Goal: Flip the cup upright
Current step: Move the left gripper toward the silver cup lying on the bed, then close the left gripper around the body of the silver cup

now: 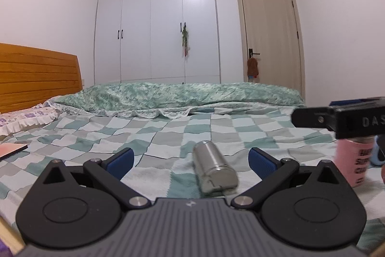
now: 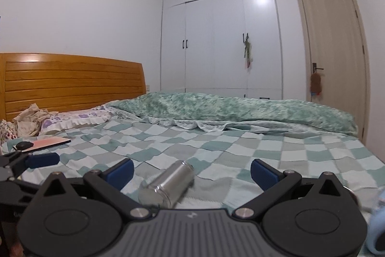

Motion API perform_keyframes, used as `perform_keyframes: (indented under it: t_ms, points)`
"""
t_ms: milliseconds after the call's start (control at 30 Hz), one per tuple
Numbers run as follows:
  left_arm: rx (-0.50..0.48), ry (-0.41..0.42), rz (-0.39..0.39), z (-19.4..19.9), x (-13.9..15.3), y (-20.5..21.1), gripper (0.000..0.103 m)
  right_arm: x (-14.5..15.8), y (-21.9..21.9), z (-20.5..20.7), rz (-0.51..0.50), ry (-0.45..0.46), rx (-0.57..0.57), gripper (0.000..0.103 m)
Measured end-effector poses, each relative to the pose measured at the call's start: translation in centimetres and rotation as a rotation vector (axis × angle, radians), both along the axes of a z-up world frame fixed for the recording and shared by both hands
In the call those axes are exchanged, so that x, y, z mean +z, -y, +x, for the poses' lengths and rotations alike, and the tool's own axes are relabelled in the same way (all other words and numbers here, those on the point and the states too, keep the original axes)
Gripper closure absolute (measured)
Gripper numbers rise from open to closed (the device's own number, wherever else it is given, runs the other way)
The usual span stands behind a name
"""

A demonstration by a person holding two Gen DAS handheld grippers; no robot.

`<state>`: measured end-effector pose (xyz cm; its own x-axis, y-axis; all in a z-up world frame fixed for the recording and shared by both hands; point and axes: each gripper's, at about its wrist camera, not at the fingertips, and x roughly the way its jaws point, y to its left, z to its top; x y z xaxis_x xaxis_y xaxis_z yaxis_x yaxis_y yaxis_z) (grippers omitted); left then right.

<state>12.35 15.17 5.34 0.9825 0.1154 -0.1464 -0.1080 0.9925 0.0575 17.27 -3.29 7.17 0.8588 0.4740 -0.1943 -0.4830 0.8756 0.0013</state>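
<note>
The cup [image 1: 214, 169] is a plain steel cylinder with a brushed, shiny wall and a faint seam ring near one end, lying on its side on the bed [image 1: 154, 136] with nothing gripping it. In the left wrist view it rests lengthwise between the blue pads of the left hand-held gripper [image 1: 190, 161], whose fingers stand wide apart; in the right wrist view the cup [image 2: 168, 184] lies slanted, nearer the left pad of the right hand-held gripper [image 2: 192, 171], which is also spread wide. The bed carries a green, grey and white checked sheet, with a rumpled green quilt [image 1: 178, 95] along its far side and a wooden headboard [image 2: 72, 86] to the left. Behind stand a white wardrobe [image 1: 156, 21] and a beige door [image 1: 269, 33]. Only the left view shows a pink cup with dark lettering [image 1: 351, 163] standing at the right edge, under the other gripper's black body. Only the right view shows crumpled clothes [image 2: 31, 119] by the headboard.
</note>
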Motion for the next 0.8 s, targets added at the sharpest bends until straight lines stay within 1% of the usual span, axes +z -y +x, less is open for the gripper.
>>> perform_keyframes:
  t_ms: [233, 333, 433, 567, 800]
  points:
    - [0.02, -0.063, 0.007, 4.0, 0.2, -2.2, 0.0, 0.1, -3.4, 6.6, 0.003, -0.052, 0.015, 0.0]
    - [0.028, -0.095, 0.008, 5.5, 0.2, -2.7, 0.0, -0.2, -4.1, 9.0, 0.006, -0.081, 0.016, 0.0]
    - [0.033, -0.124, 0.01, 7.1, 0.2, -2.9, 0.0, -0.8, -4.1, 11.2, 0.007, -0.105, 0.019, 0.0]
    - [0.036, -0.172, 0.008, 9.4, 0.0, -2.7, 0.0, -1.8, -3.4, 13.9, -0.019, -0.138, 0.035, 0.0]
    - [0.034, -0.288, 0.035, 13.6, 0.1, -1.4, 0.0, -3.3, -1.8, 18.0, -0.05, -0.194, 0.062, 0.0]
